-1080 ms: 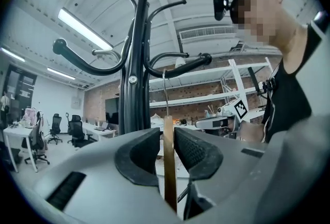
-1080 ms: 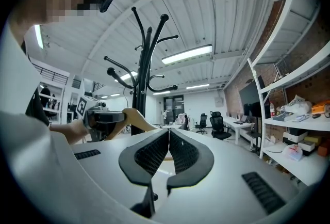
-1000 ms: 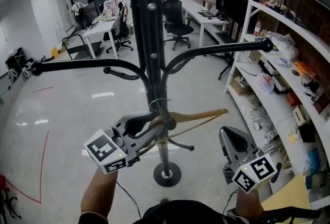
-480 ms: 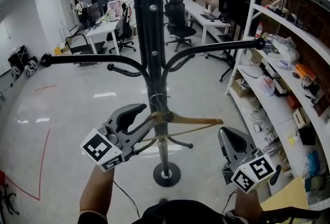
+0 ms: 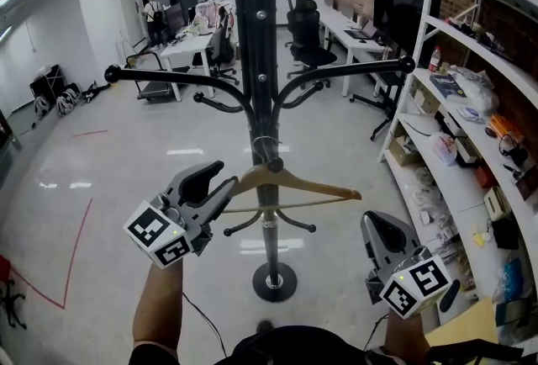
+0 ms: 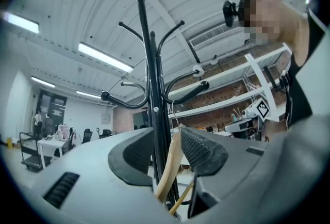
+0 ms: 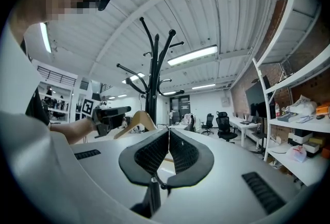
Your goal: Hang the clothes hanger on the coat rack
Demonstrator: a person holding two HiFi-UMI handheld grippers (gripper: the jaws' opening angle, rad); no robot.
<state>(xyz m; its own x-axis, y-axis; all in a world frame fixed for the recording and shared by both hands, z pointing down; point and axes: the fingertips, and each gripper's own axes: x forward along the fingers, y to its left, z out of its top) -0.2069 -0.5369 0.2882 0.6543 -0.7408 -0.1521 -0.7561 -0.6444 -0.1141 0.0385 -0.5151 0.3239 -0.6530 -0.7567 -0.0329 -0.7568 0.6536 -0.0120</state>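
Head view: the pale, smooth wooden clothes hanger [image 5: 294,183] hangs by its thin wire hook against the pole of the glossy black tubular-metal coat rack [image 5: 259,60], below the long curved arms. My left gripper [image 5: 224,182] gapes wide around the hanger's left end.

Left gripper view: the rounded wooden arm lies between the ribbed pads, unpressed.

Right gripper view: my right gripper [image 7: 168,148] is closed on nothing.
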